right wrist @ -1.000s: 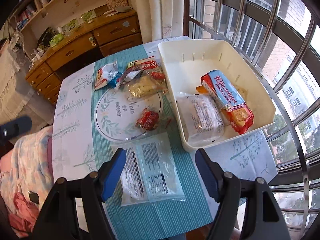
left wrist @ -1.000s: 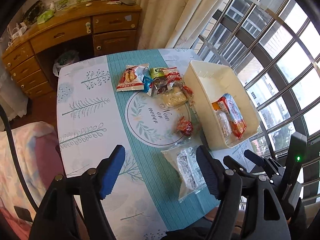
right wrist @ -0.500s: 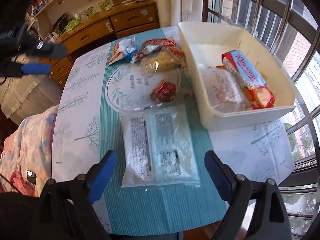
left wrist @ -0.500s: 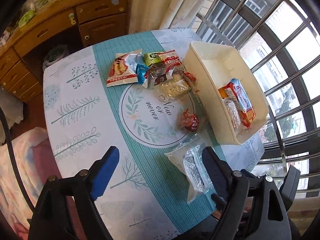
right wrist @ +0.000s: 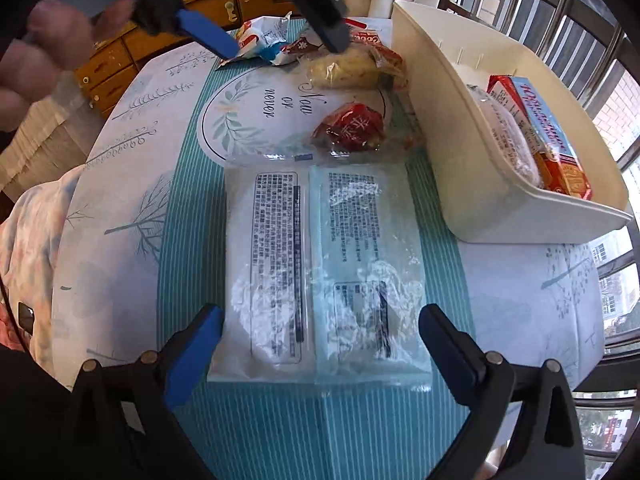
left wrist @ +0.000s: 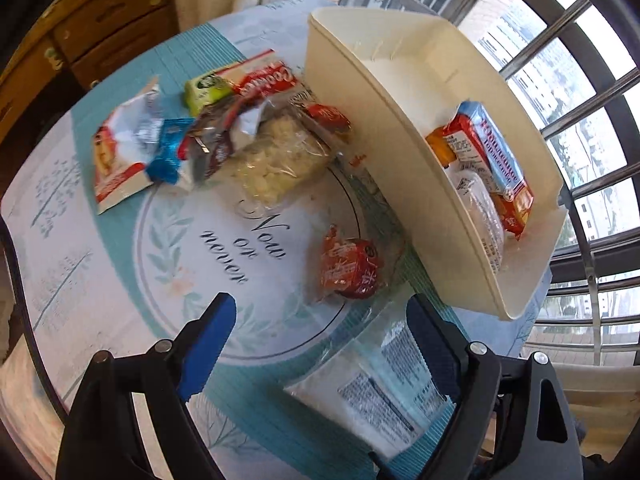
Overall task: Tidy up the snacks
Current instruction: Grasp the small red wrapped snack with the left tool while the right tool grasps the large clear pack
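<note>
Right wrist view looks down on a flat clear packet (right wrist: 324, 268) printed with black text, lying on the teal striped cloth of the bench (right wrist: 120, 208). The right gripper (right wrist: 320, 344) hangs over the near end of that packet with its blue-padded jaws spread wide, one pad on either side of the packet's near end and nothing held.

Taking the cream bin (right wrist: 472, 148) as landmark: it stands on the bench, to the right of the packet in this view and near it. Inside the bin lie a red and blue cracker pack (right wrist: 548, 136) and, against its left, a clear wrapped bun (right wrist: 508, 136). Just left of the bin's long wall sits a small red snack (right wrist: 352, 128), beyond the packet's far edge. Further along that wall, towards the far end of the bench, a pale bag of crisps (right wrist: 344, 70) lies in a heap of mixed wrappers (right wrist: 272, 42).

Left wrist view shows the same bin (left wrist: 384, 128) on its right, with the red snack (left wrist: 348, 268) just left of the bin's wall. The left gripper (left wrist: 320, 328) is released too, jaws wide apart and empty, hovering above the bench just short of the red snack, with the packet's corner (left wrist: 372, 384) under its right finger. In the right wrist view this gripper (right wrist: 280, 46) appears above the wrapper heap.
</note>
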`<state>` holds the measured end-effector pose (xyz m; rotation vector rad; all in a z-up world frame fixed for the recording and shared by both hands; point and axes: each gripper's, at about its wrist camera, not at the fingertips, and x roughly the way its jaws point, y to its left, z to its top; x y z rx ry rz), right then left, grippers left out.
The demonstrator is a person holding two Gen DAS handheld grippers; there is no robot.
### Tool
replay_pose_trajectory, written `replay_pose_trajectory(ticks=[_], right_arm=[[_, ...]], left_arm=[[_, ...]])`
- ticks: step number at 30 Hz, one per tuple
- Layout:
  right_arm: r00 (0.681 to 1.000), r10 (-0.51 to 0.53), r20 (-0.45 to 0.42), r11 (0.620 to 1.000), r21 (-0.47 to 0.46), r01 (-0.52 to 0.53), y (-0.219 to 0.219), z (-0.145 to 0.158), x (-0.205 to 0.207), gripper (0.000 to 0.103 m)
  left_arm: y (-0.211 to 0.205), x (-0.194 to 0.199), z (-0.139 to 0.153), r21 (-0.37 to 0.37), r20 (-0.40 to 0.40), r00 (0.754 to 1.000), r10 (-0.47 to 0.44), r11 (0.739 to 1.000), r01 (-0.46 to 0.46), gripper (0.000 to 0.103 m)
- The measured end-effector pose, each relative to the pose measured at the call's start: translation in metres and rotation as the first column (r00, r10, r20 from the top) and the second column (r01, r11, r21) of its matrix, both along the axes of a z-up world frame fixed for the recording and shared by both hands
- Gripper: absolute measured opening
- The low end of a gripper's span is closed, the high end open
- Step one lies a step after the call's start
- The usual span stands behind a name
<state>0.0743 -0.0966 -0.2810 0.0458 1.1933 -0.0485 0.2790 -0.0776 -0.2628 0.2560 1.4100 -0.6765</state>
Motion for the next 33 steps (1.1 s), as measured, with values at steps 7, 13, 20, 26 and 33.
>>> replay_pose_trajectory(ticks=[7, 13, 20, 26, 33], right_arm=[[1.0, 0.027, 0.008, 0.999, -0.026, -0.027, 0.0, -0.014, 0.013, 0.099], [0.999, 0.033, 0.037, 0.999, -0.037, -0.032, -0.003, -0.017, 0.022, 0.1], [1.0, 0.011, -0.002, 1.0, -0.006, -0.011, -0.015, -0.029, 0.039, 0.101], [1.0, 0.011, -0.005, 1.0, 0.002, -0.011, -0.02, -0.031, 0.045, 0.102], [1.0, 0.017, -0.011, 1.0, 0.003, -0.017, -0.018, -0.033, 0.041, 0.101]], left_arm=[[-0.023, 0.006, -0.043, 0.02, -0.057, 0.998, -0.029, 0.999, 0.03, 0.086], [-0.042, 0.008, -0.065, 0.028, -0.093, 0.994, -0.05, 0.998, 0.053, 0.086], [-0.059, 0.01, -0.078, 0.046, -0.103, 0.993, -0.058, 0.997, 0.063, 0.086], [-0.071, 0.006, -0.08, 0.099, -0.065, 0.996, -0.061, 0.993, 0.067, 0.076], [-0.076, 0.005, -0.074, 0.091, -0.081, 0.997, -0.003, 0.996, 0.011, 0.054]])
